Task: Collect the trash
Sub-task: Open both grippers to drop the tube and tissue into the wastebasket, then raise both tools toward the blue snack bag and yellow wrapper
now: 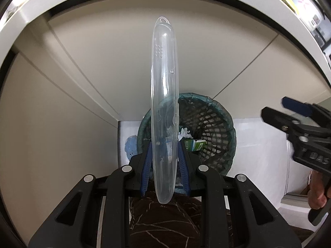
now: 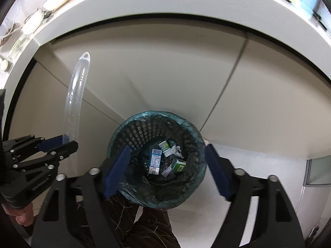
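Floor (image 2: 258, 159): pale, smooth, meets beige cabinet fronts (image 2: 165, 72) at back. Bin (image 2: 132, 132) stands directly on floor, close against cabinet base; dark mesh basket, teal liner folded over rim. Bin bottom carries small cartons: blue-white one (image 2: 155, 161), green ones (image 2: 179, 165), plus crumpled white paper (image 2: 175, 149). Light-blue patch (image 1: 130, 146) on floor just left of bin; nature unclear. White tabletop edge (image 2: 165, 6) overhangs cabinets above.

Clear plastic case (image 1: 164, 95), dark green mesh bin (image 2: 132, 132), blue-white carton (image 2: 155, 161), cream cabinet (image 2: 165, 78).
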Demonstrator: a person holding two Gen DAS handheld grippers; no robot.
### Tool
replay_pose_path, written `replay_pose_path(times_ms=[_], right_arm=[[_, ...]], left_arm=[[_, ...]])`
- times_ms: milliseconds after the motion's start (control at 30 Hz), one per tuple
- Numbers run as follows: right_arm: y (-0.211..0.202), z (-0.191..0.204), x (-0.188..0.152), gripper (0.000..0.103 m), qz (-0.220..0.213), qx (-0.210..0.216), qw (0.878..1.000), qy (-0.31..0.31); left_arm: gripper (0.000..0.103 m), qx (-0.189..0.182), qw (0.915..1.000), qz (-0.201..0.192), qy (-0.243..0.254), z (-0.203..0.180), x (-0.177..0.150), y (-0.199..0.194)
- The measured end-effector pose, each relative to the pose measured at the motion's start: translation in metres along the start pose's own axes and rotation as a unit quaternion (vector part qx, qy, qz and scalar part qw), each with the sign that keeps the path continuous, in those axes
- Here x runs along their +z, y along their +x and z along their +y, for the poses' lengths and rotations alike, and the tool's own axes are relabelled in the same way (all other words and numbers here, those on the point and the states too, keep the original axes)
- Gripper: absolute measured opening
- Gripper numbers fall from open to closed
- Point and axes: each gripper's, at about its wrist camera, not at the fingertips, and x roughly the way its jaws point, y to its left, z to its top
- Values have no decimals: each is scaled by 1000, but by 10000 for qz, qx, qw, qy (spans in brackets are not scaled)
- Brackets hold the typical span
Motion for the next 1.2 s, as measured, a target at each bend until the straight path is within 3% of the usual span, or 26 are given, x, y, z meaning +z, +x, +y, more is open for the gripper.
replay_pose_path(times_ms=[133,667,867,933,1067,1200], right_arm=[[-11,-13,-5,93,-110,-179,9996,199],[-38,-53,-16,94,-145,-456,9968,633],[-39,-50,-15,94,-152,-512,9968,596],[-43,-50,-12,94,-178,-526,9968,574],[-56,-49,-6,94,-330,-573,9964,527],[-76,-48,2,94,-514,-670,9950,527]], left_arm=[[25,-51,9999,46,158,-12,2,12],[28,-108,9972,116,731,-50,3,31],[53,5,9978,-20,659,-46,3,22],[67,24,9983,-102,569,-43,4,17],[80,37,9990,-328,312,-32,10,-6],[87,71,9987,-476,145,-25,16,-30]])
